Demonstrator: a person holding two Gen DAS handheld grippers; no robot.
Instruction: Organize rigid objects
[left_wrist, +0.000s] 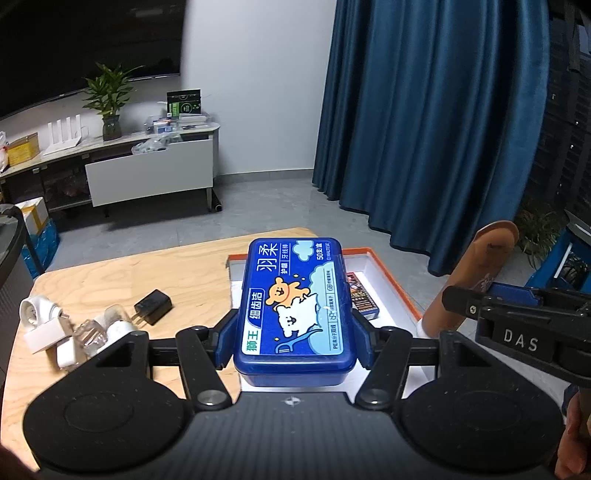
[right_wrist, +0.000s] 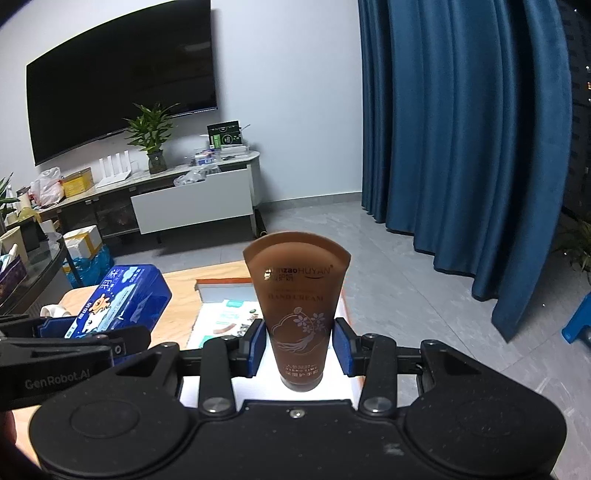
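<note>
My left gripper (left_wrist: 294, 343) is shut on a blue floss-pick box (left_wrist: 293, 310) with a cartoon bear label, the pads pressing its long sides. The box is held flat, above the near-left part of a white tray with an orange rim (left_wrist: 391, 284). My right gripper (right_wrist: 300, 347) is shut on a brown hand-cream tube (right_wrist: 299, 302), cap end toward the camera, over the same orange-rimmed tray (right_wrist: 221, 282). The tube (left_wrist: 476, 273) shows at the right of the left wrist view. In the right wrist view the blue box (right_wrist: 122, 299) is on the left.
On the wooden table (left_wrist: 147, 266) lie a black charger (left_wrist: 152, 306), white plugs (left_wrist: 40, 317) and a small clear bottle (left_wrist: 92, 332). Inside the tray are a small printed pack (left_wrist: 364, 295) and a teal-and-white packet (right_wrist: 229, 314). Blue curtains hang at the right.
</note>
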